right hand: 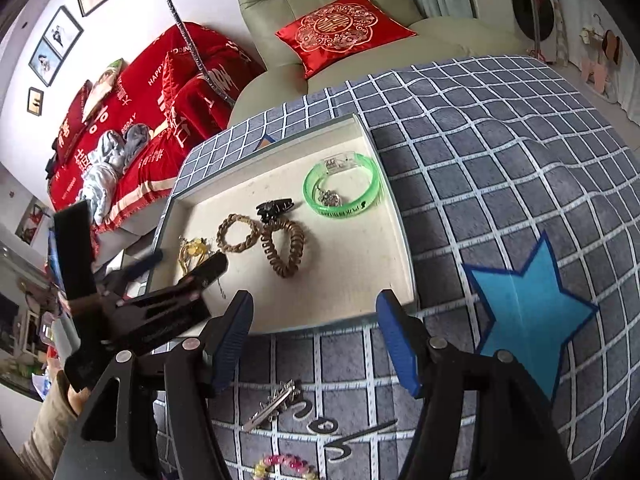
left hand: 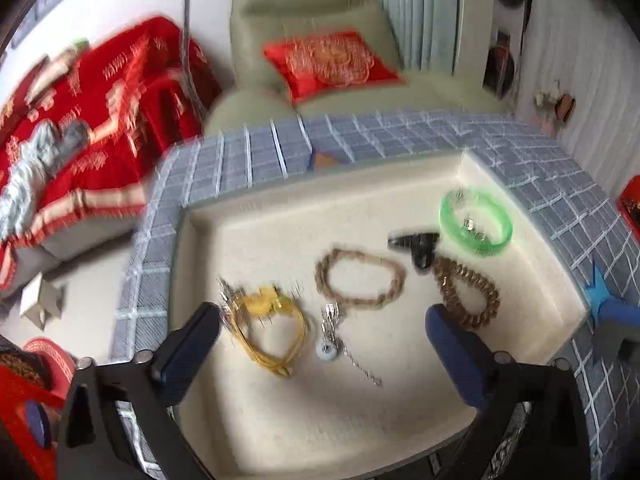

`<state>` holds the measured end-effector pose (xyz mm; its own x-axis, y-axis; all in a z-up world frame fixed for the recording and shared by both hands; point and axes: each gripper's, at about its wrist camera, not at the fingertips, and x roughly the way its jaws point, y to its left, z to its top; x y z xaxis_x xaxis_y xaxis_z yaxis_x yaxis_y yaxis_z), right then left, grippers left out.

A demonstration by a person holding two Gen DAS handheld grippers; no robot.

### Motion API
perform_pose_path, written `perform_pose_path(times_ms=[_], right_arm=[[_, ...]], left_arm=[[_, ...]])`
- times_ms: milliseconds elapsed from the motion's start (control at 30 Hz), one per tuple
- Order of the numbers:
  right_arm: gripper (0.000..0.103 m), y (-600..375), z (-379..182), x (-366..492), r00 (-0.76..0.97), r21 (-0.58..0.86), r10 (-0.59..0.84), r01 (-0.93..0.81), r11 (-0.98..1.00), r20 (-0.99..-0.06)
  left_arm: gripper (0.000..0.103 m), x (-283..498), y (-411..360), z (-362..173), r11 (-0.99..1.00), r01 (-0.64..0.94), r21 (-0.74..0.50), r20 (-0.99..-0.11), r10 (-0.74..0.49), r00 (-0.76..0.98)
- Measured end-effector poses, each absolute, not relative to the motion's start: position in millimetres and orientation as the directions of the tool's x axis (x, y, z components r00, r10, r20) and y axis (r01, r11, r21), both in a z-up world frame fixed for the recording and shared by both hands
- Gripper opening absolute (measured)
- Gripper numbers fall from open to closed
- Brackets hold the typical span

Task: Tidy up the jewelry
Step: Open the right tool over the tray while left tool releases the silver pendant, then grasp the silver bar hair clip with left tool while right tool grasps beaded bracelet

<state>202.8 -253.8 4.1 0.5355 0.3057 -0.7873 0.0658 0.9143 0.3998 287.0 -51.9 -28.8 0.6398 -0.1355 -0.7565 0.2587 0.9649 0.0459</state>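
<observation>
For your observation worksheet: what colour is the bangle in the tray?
Translucent green bangle; clearest in the right wrist view.

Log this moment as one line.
left gripper: open over tray | right gripper: open, empty | silver hair clip, bead bracelet: outside tray

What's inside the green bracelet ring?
Lying inside the green bracelet on the tray is a small silver sparkly piece. A clear clasp sits on its far rim. Nothing hides the middle.

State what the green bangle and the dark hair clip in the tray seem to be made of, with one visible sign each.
Green bangle: probably clear plastic; the tray shows through its glossy rim. Hair clip: likely hard black plastic, shiny moulded look.
</observation>
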Motion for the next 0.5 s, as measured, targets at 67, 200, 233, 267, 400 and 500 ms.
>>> perform_pose_path(times_ms=[67, 200, 233, 267, 400, 500], right_arm=[[0.073, -254, 3, 200, 0.534, 0.402, 0.309, 0.064, 0.913, -0.787], [0.081, -253, 5, 193, 0.542, 0.405, 0.313, 0.056, 0.913, -0.78], [0.084, -253, 5, 190, 0.549, 0.406, 0.313, 0.054, 0.912, -0.775], [0.087, -254, 7, 187, 0.556, 0.412, 0.318, 0.048, 0.91, -0.768], [0.103, -257, 11, 175, 0.587, 0.438, 0.339, 0.03, 0.899, -0.736], [0.103, -257, 12, 165, 0.592, 0.434, 0.34, 0.018, 0.901, -0.73]], left_arm=[[0.103, 286, -54, -27, 0.961, 0.272, 0.049, -0.762, -0.14, 0.632], [0.103, 278, -54, -21, 0.961, 0.269, 0.069, -0.75, -0.128, 0.649], [0.103, 275, -54, -19, 0.96, 0.27, 0.074, -0.746, -0.126, 0.653], [0.103, 272, -53, -18, 0.959, 0.27, 0.08, -0.742, -0.124, 0.659], [0.103, 260, -52, -12, 0.957, 0.275, 0.091, -0.728, -0.124, 0.674], [0.103, 251, -48, -6, 0.957, 0.283, 0.072, -0.724, -0.144, 0.675]])
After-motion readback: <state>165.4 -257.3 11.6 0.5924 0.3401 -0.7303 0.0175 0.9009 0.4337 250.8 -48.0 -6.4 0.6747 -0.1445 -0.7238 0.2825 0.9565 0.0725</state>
